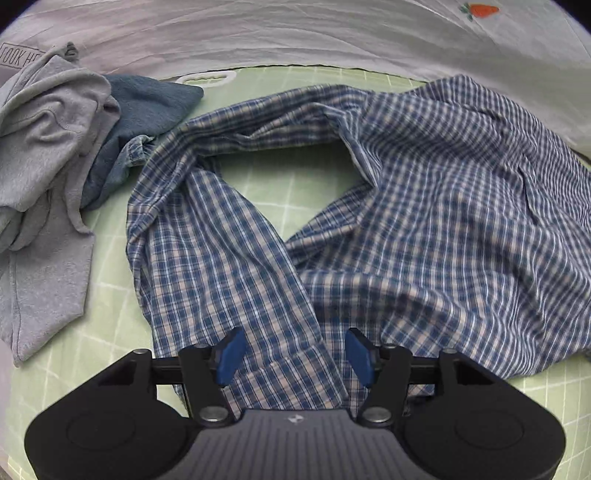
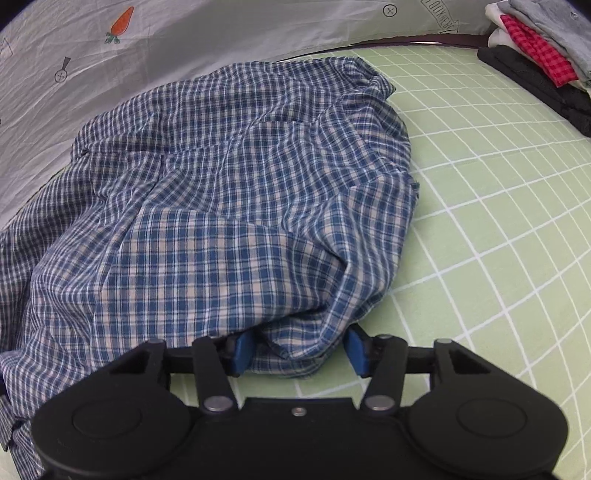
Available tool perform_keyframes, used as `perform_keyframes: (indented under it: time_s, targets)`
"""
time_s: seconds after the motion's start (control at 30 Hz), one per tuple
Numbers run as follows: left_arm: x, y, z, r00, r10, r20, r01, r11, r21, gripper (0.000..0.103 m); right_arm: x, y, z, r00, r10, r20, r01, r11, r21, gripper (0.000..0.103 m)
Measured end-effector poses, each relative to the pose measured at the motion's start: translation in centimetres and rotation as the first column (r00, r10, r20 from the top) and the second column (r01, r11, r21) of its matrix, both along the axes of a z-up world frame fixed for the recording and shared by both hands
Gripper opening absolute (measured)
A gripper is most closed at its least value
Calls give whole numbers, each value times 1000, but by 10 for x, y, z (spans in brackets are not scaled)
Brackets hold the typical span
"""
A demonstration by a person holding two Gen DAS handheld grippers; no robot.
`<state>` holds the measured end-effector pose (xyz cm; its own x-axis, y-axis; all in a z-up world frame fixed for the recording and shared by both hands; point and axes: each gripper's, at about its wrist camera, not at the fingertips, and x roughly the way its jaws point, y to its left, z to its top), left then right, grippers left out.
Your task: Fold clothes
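Note:
A blue and white checked shirt (image 1: 424,221) lies crumpled on the green gridded mat (image 1: 288,177), with one sleeve running down toward my left gripper (image 1: 295,354). That gripper points down at the sleeve and stands open, its blue pads (image 1: 231,356) apart over the cloth. In the right wrist view the same shirt (image 2: 221,184) is heaped up. Its near edge bulges between the pads of my right gripper (image 2: 299,350). The jaws stand apart around this fold without squeezing it.
A grey garment (image 1: 48,147) and a dark blue one (image 1: 147,107) lie bunched at the mat's left. A stack of folded clothes (image 2: 546,62) sits at the far right corner. A white printed sheet (image 2: 184,33) borders the back. Bare mat (image 2: 498,221) lies right of the shirt.

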<state>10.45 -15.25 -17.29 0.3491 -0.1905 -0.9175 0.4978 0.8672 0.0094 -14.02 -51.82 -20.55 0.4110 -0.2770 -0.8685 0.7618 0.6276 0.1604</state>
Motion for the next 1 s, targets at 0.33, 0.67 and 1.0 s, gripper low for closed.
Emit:
perform_keyframes:
  time_s: [0.33, 0.67, 1.0]
  targets:
    - [-22, -6, -11, 995, 95, 29, -97, 990, 106, 65, -30, -24, 27, 995, 95, 36, -87, 981, -175, 8]
    - [-48, -28, -11, 995, 96, 39, -99, 991, 89, 71, -50, -60, 92, 989, 129, 65, -79, 859, -506, 7]
    - [-47, -32, -6, 997, 51, 53, -56, 992, 113, 71, -55, -74, 72, 994, 72, 80, -34, 913, -407, 7]
